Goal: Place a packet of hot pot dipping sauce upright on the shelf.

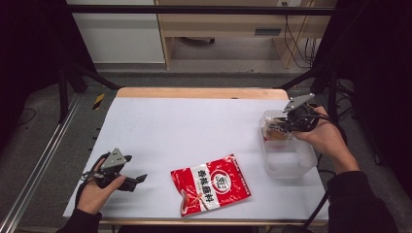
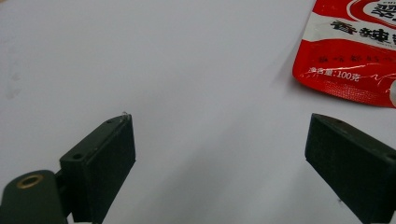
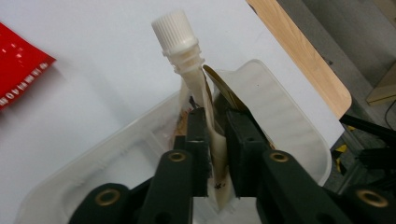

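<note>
A red and white sauce packet (image 1: 210,184) lies flat near the table's front edge; its corner (image 2: 355,51) shows at the upper right of the left gripper view. My left gripper (image 1: 140,179) rests at the front left, open and empty, jaws wide apart over bare white table (image 2: 187,70), pointing toward the packet. My right gripper (image 1: 273,129) is at the right, above the far end of a clear plastic container (image 1: 289,155). It is shut on a pale spouted pouch (image 3: 205,102) with a white screw cap (image 3: 173,29), held over the container (image 3: 285,112).
The white table surface (image 1: 194,126) has a wooden strip (image 1: 201,92) along its far edge. Black frame bars (image 1: 194,9) and dark curtains stand around the table. A metal rail (image 1: 34,170) runs along the left side. Cables hang behind at the far right.
</note>
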